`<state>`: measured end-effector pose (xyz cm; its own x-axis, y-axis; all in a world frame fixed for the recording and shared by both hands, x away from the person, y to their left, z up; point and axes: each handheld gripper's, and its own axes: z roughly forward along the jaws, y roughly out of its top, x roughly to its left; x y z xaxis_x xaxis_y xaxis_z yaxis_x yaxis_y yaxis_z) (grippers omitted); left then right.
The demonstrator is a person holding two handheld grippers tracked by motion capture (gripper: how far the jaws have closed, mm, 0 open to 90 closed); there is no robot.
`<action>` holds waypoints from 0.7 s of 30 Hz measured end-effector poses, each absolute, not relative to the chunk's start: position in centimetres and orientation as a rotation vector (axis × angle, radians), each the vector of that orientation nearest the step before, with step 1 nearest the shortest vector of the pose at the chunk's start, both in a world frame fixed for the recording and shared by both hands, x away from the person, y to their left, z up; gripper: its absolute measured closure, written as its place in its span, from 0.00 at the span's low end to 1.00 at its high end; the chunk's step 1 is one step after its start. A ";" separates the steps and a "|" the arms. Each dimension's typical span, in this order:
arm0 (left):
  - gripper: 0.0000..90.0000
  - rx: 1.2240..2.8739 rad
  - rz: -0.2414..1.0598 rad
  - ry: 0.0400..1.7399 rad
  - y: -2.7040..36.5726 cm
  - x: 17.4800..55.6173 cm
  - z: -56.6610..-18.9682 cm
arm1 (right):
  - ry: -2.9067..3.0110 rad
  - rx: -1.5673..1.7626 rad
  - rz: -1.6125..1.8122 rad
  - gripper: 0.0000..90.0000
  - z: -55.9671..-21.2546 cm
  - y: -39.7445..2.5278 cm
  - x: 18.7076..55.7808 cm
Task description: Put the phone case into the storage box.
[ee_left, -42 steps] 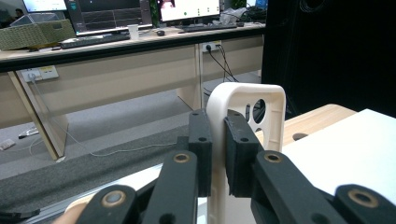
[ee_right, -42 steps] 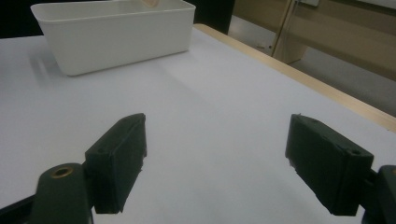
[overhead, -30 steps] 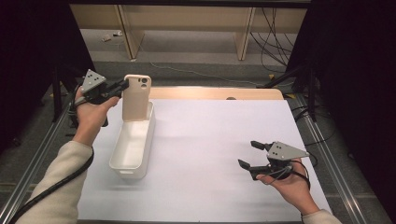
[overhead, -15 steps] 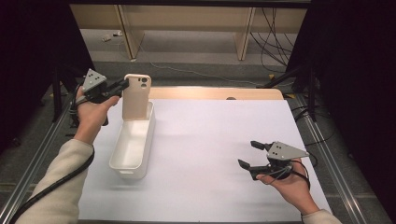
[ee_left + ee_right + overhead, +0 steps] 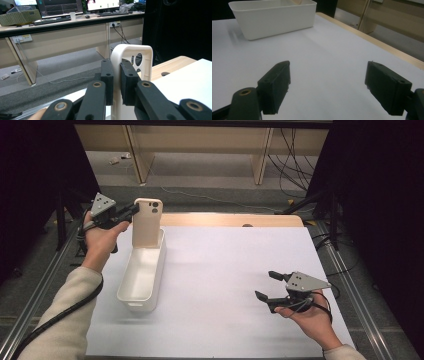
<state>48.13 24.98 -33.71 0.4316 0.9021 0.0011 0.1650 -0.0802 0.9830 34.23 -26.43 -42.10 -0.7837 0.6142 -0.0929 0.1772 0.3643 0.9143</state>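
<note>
Phone case (image 5: 146, 221), cream-coloured, is standing upright at the far end of the white bin (image 5: 142, 275), the left gripper (image 5: 134, 210) pinching its edge; the right gripper (image 5: 265, 286) is hovering spread wide over the table (image 5: 225, 265).

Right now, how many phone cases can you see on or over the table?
1. The phone case stands upright at the far end of the white bin, clamped by the left gripper. More could lie hidden inside.

We wear beige sleeves; our left gripper (image 5: 134, 210) and right gripper (image 5: 266, 285): black jaws, brass rivets, grey three-cornered plates, black cables
</note>
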 end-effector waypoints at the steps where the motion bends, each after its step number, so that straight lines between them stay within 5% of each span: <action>1: 0.91 1.548 0.811 0.974 25.0 48.2 -33.7 | 2.209 0.687 1.403 0.24 -42.1 -26.4 34.2; 21: 0.91 1.550 0.821 0.989 24.6 49.7 -34.3 | 2.213 0.690 1.405 0.24 -42.2 -26.5 34.2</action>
